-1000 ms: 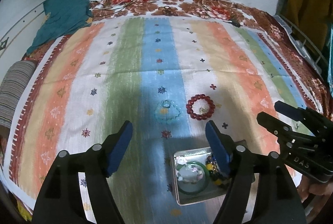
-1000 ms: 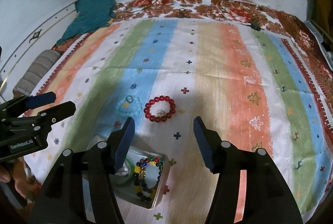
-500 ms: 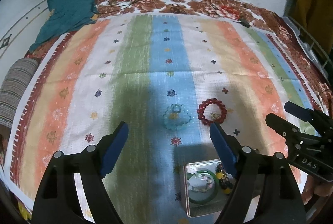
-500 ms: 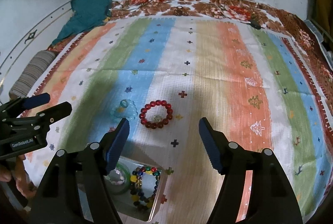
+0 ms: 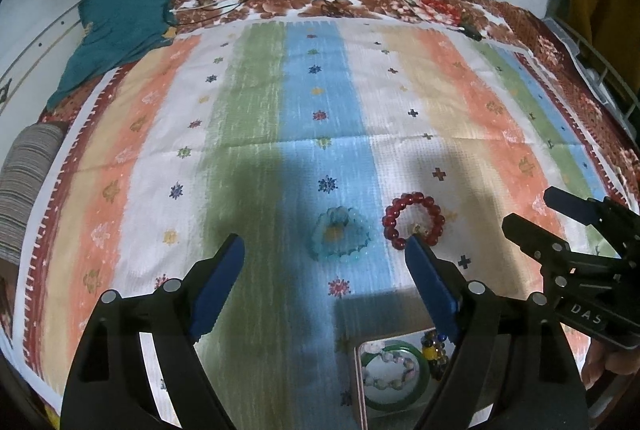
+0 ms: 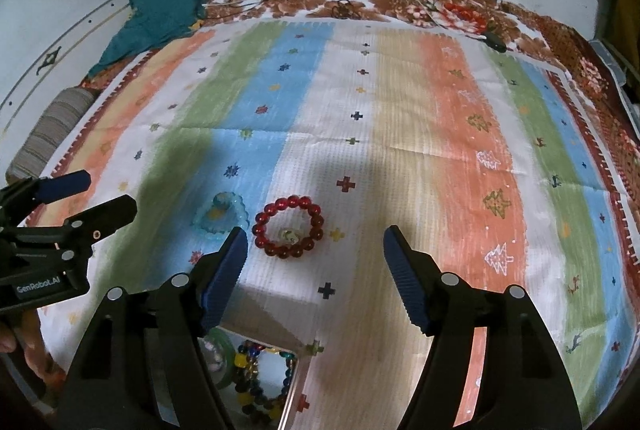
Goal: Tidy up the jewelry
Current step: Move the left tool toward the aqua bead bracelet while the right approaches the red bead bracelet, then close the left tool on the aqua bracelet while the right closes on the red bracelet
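Left wrist view is showing the left gripper (image 5: 324, 262) hanging wide and empty over the striped cloth (image 5: 256, 118), its jaws having just been opening. The red bead bracelet (image 5: 414, 220) is lying on the cloth; the pale blue bracelet (image 5: 341, 235) is lying just beside it, and the metal tray (image 5: 358, 382) holding a green bangle (image 5: 394, 376) is sitting nearer the camera than it. The right gripper (image 6: 316, 254) is likewise standing wide and empty, just short of the red bead bracelet.
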